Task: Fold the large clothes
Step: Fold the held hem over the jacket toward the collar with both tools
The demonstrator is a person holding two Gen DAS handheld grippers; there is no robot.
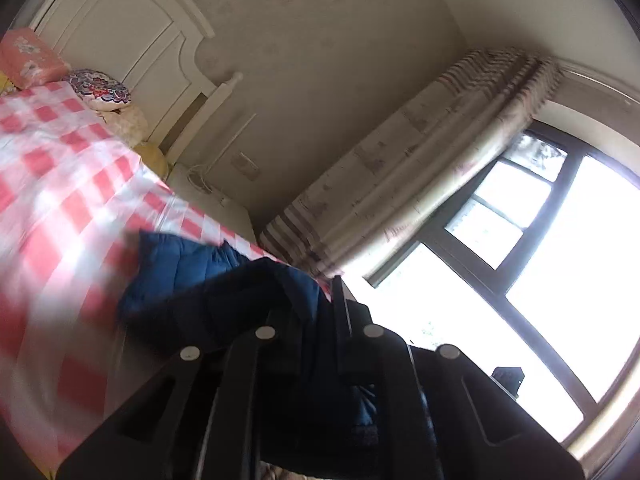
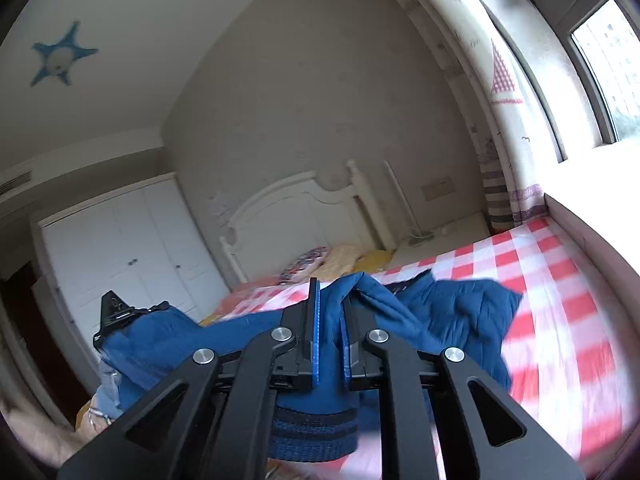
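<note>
A blue padded jacket (image 1: 192, 276) is lifted off the red-and-white checked bed cover (image 1: 60, 200). My left gripper (image 1: 324, 312) is shut on a dark fold of it, and the cloth hides one finger. In the right wrist view the jacket (image 2: 452, 312) drapes from the bed cover (image 2: 560, 280) up into my right gripper (image 2: 330, 320). That gripper's blue pads (image 2: 316, 320) are shut on a bunched fold. A ribbed band (image 2: 312, 432) of the jacket hangs below the jaws. At the left, my left gripper (image 2: 114, 316) holds another part of the same jacket raised.
A white headboard (image 2: 296, 216) and pillows (image 1: 32, 58) stand at the bed's far end, with a nightstand (image 1: 216, 200) beside them. A patterned curtain (image 1: 420, 168) and a bright window (image 1: 560, 260) run along one side of the bed. A white wardrobe (image 2: 120, 248) stands on the other.
</note>
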